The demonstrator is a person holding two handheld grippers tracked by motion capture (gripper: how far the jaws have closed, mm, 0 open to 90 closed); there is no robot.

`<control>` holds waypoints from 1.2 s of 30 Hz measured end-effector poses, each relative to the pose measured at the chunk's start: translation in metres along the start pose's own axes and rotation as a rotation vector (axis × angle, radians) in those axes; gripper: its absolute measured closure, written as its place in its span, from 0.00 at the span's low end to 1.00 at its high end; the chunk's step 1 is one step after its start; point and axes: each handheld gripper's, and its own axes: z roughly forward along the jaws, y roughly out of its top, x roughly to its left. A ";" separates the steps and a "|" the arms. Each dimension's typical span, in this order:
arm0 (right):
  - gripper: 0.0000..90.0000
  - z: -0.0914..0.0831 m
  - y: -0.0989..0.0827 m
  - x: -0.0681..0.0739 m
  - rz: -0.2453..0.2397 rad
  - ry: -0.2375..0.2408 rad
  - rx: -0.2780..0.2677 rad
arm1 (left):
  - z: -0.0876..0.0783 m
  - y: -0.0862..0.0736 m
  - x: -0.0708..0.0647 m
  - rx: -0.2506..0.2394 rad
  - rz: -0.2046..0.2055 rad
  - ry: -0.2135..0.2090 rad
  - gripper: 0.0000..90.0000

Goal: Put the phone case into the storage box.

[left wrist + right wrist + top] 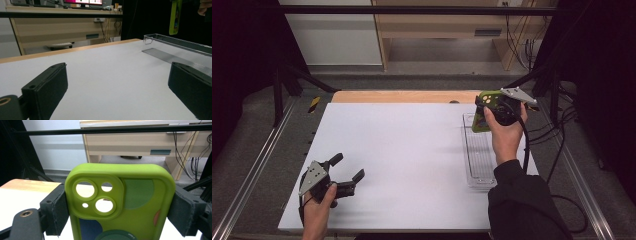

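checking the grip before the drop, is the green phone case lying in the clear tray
No, the green phone case is clamped between the right gripper jaws, held up above the clear tray.

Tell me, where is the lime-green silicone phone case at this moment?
The lime-green silicone phone case is clamped between the jaws of the right gripper, held in the air at the right of the high view, over the far end of the clear plastic tray.

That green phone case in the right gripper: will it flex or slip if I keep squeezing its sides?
The green phone case is probably light: it is an empty shell, with daylight through its camera holes. Its matte, rubbery look suggests it may bow under a harder squeeze. The right gripper clamps both long edges squarely, so slipping seems unlikely.
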 end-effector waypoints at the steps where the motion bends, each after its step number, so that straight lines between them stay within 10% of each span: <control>1: 0.18 0.000 0.000 0.000 -0.001 -0.001 0.001 | 0.000 0.000 0.000 0.002 0.000 0.000 0.02; 36: 0.18 0.028 -0.012 0.002 0.000 -0.035 0.043 | -0.001 0.001 -0.001 -0.014 0.008 0.000 0.02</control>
